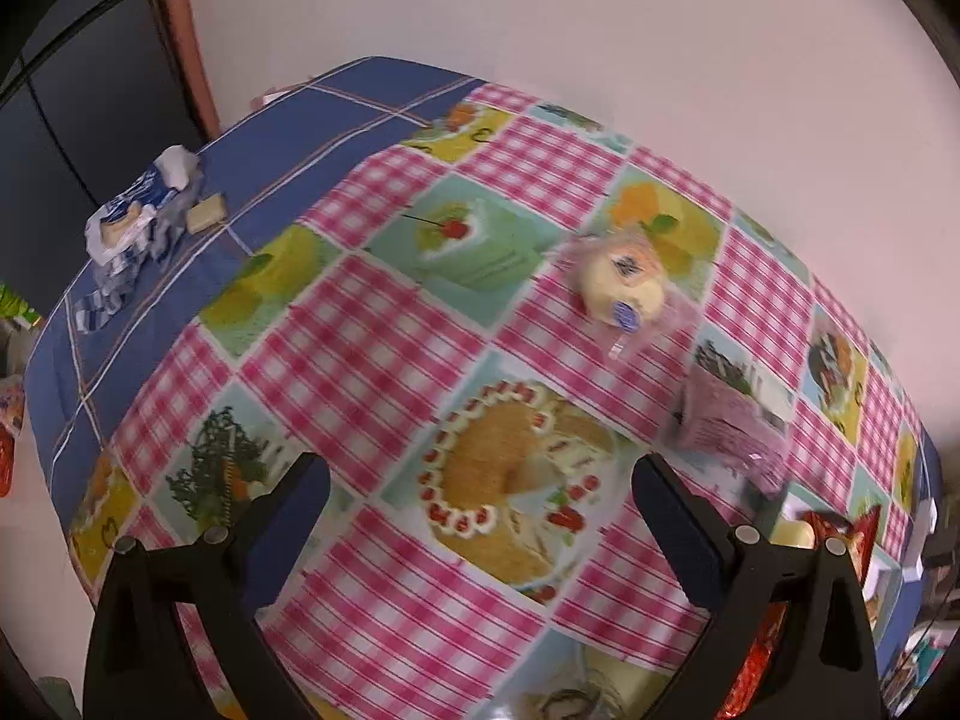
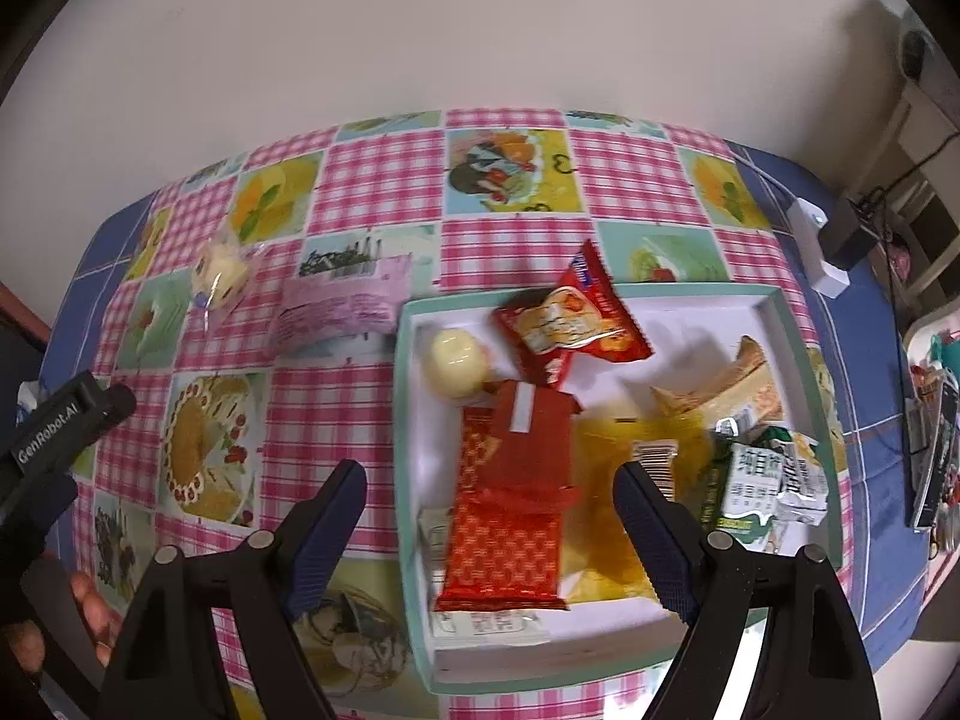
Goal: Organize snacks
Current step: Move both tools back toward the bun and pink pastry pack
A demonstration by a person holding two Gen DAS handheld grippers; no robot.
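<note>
Reading "GenRobot.AI" on left gripper, snack labels blurred, illegible

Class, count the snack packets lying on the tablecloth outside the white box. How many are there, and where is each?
2. A round yellow cake in clear wrap lies farthest from the box; a pink packet lies beside the box. Others may be hidden.

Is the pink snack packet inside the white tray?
No, the pink packet lies on the checked tablecloth just outside the left wall of the tray, beside a wrapped yellow bun.
</note>
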